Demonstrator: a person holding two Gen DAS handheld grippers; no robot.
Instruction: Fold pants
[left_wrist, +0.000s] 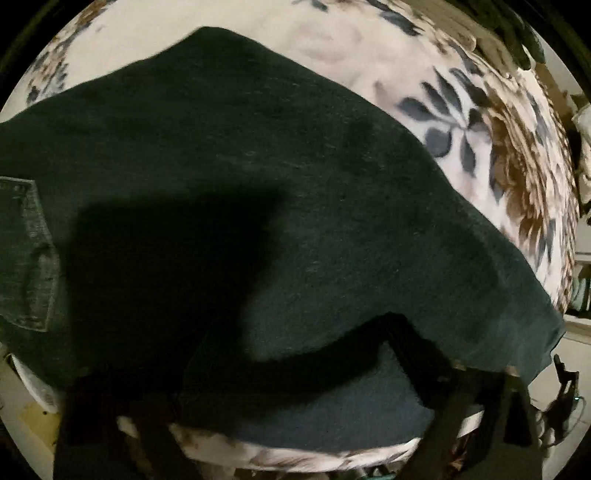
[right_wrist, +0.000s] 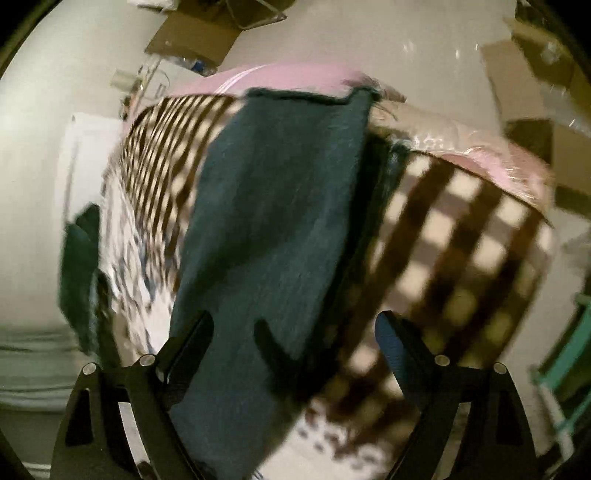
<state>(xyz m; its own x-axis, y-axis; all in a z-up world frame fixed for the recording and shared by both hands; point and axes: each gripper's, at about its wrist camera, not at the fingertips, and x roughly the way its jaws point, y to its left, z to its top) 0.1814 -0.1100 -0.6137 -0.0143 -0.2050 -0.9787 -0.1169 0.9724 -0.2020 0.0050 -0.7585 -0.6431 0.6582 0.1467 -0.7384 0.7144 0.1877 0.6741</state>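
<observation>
The pants (left_wrist: 229, 177) lie spread over a flowered bedcover (left_wrist: 491, 155), dark green cloth filling most of the left wrist view, with a stitched back pocket (left_wrist: 29, 254) at the left edge and one layer already lapped over another near the bottom. In the right wrist view a long leg (right_wrist: 280, 206) of the same cloth runs away from us across a brown checked blanket (right_wrist: 458, 258) toward a pink edge (right_wrist: 295, 74) of the bedding.

We judge that one fold is laid and we are between grips, moving to take the next hold.

Our left gripper (left_wrist: 295, 424) hovers low over the cloth, its fingers dark and blurred at the bottom of the view; they stand wide apart and clasp nothing. Our right gripper (right_wrist: 295, 332) is likewise released, its two fingers astride the leg without pinching it.

Next we would need to choose two points on one end of the leg, close on both layers together, and carry that end over toward the waist, keeping the edges in line so the lapped layer does not slide.
</observation>
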